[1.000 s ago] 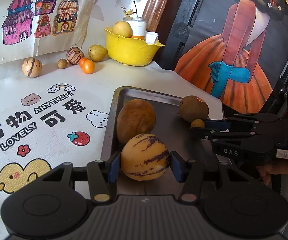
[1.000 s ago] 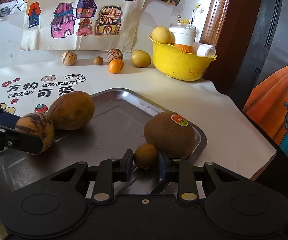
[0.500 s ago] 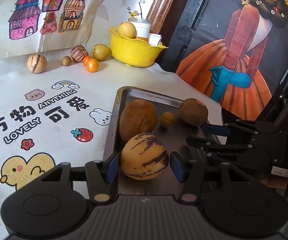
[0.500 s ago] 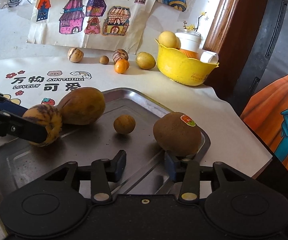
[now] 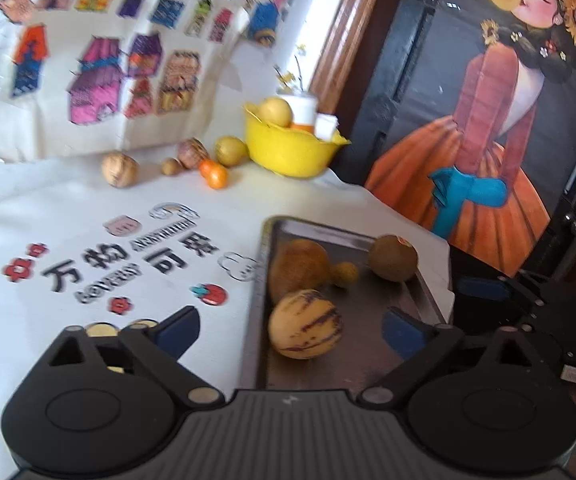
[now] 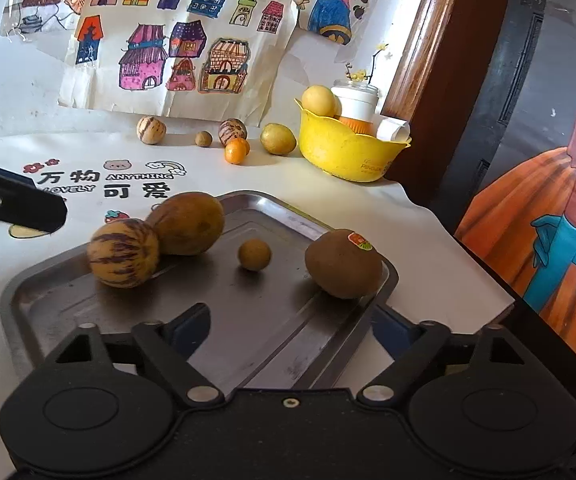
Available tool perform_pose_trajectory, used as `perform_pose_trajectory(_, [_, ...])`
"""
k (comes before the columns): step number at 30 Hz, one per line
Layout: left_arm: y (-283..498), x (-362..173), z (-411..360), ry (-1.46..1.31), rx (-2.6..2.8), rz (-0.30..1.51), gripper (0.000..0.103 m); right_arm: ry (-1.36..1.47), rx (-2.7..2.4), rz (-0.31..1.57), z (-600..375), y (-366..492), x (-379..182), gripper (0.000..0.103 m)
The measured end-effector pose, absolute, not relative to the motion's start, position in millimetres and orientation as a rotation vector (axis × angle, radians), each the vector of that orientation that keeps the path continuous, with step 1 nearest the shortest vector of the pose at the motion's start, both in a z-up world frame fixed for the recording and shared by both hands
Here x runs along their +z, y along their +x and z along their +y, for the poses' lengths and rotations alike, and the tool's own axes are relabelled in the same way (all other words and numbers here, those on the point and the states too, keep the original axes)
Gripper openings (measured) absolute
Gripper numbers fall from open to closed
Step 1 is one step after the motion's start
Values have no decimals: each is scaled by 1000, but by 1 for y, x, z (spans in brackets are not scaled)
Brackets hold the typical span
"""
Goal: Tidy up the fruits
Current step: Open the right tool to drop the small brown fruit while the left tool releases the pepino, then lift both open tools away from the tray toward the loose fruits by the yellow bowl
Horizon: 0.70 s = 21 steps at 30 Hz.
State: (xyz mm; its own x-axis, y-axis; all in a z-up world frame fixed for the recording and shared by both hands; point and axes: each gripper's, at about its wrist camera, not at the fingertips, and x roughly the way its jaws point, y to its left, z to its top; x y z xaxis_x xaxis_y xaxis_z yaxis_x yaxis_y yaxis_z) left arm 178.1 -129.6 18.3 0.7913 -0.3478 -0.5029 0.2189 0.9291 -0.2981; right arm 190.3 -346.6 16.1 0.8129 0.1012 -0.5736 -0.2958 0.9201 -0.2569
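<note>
Item 1, left gripper: your jaws have just been opening and now stand wide, pads clear of the striped melon, which you clamped a second ago. It sits free on the tray, near-left corner, touching the large brown fruit behind it.

Item 2, right gripper: jaws likewise just been opening, now wide and empty. The small round fruit you pinched a second ago rests mid-tray, apart from its neighbours.

Item 3, stickered brown fruit: right side of the tray, hard by the rim.

Item 4, loose stock on the desk, far side: two striped fruits, one small brown fruit, orange citrus, one green-yellow fruit. A yellow bowl beside them holds one pale fruit and a cup.

Assessment: both deliveries look complete; four pieces are on the tray. You appear free to draw both grippers away and go for the far row next. Mind the round pieces, which could roll on the smooth metal if you nudge them.
</note>
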Motion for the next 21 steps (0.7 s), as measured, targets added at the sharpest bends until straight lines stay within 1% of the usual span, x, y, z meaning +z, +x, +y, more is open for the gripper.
perform_pose_trajectory(1, [175,19,-127,-223,-298,578,103,-336,212,586,-345,186,17,97])
perform_pose_trajectory(6, [160,20,-115,-155,-221,571,103,-288,170,593,-340,167,23,102])
perform_pose_trajectory(21, [127,8,-74,-77,-97,588,103,-203,174,705,-322,118,31,102])
